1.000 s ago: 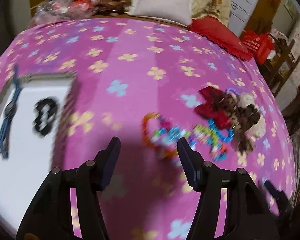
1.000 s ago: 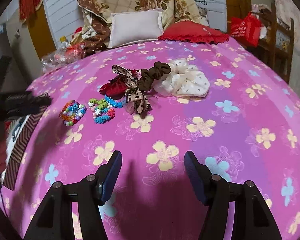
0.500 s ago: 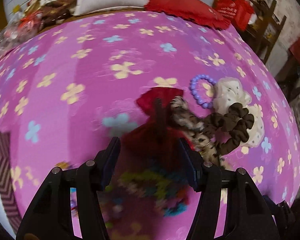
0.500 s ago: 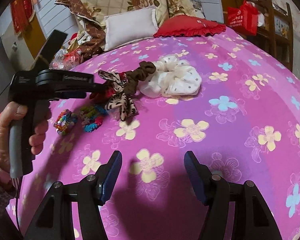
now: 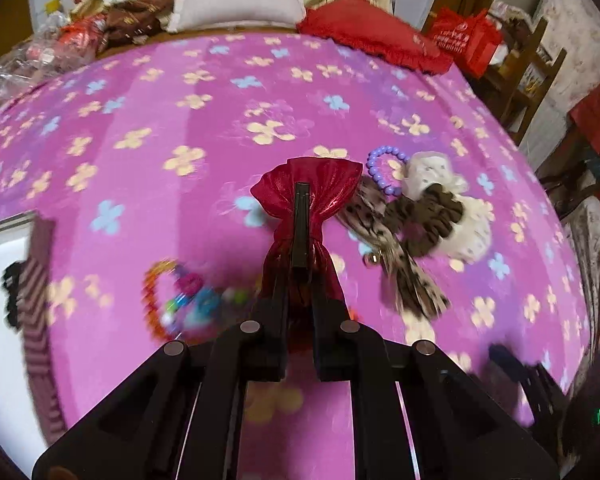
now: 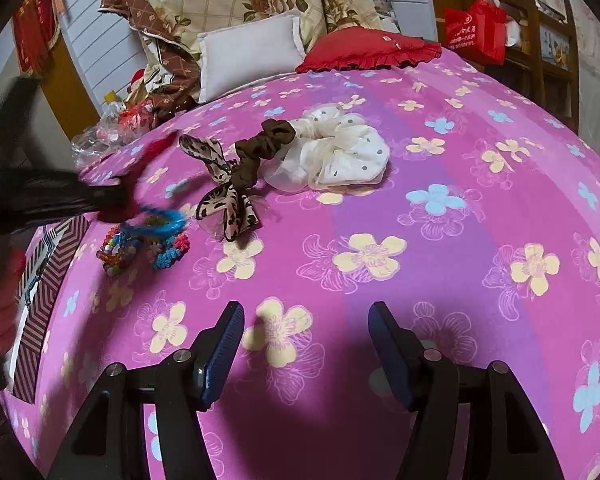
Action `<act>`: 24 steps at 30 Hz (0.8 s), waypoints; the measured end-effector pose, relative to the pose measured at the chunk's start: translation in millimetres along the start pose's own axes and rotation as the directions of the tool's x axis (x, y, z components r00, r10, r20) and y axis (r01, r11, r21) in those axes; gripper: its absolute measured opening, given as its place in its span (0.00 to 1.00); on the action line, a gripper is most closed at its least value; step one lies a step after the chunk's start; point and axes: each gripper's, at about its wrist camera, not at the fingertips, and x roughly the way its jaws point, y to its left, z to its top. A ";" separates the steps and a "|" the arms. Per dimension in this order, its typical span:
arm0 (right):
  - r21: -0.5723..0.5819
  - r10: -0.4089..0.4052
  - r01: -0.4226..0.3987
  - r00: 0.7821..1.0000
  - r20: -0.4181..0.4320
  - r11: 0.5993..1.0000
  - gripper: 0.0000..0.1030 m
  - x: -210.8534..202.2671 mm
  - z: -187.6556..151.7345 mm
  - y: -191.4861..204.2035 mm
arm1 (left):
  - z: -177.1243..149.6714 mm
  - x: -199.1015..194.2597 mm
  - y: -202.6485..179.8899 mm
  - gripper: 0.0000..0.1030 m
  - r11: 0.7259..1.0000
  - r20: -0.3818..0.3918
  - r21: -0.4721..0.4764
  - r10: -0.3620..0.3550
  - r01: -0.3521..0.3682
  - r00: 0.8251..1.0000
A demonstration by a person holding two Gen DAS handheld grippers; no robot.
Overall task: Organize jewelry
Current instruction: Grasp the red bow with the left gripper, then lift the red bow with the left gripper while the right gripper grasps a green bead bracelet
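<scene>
The pink bedspread printed with yellow and blue flowers [image 6: 440, 240] fills most of both views, and the jewelry and hair pieces sit in a loose cluster on it. At its left edge lies my white box with a maroon striped rim [image 5: 40, 280], holding a black item I cannot make out. The cream dotted sheer scrunchie [image 6: 332, 156] is the biggest piece, with the dark brown scrunchie [image 6: 260, 152] lying against its left side and the leopard-print ribbon bow [image 6: 224, 196] just beside that. My left gripper [image 5: 301, 208] is pinched tight on the shiny red fabric bow [image 5: 308, 188], its 2 fingers pressed together over the bow's middle, near the leopard bow. My right gripper [image 6: 306, 344] hangs above bare bedspread with its 2 blue-padded fingers [image 6: 220, 356] spread wide and nothing between them. The multicoloured beaded bracelets [image 6: 140, 244] lie in a blurred heap to the left, and a purple bead bracelet [image 5: 384, 170] touches the cream scrunchie's far side.
</scene>
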 end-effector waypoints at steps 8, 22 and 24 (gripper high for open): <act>-0.018 -0.014 0.014 1.000 -0.001 1.000 0.61 1.2 -0.6 2.3 | -82.0 -48.9 18.8 0.08 1.000 0.017 0.005 0.020 -0.020 1.000; -0.027 -0.022 0.022 1.000 0.003 0.999 0.61 -0.1 -2.4 4.0 | -137.7 -59.8 50.7 0.50 0.998 0.062 -0.069 -0.001 0.005 0.998; -0.024 -0.023 0.023 1.000 0.013 0.999 0.61 -2.2 -2.7 3.9 | -134.8 -56.0 46.5 0.58 0.999 0.077 -0.040 -0.029 0.033 0.997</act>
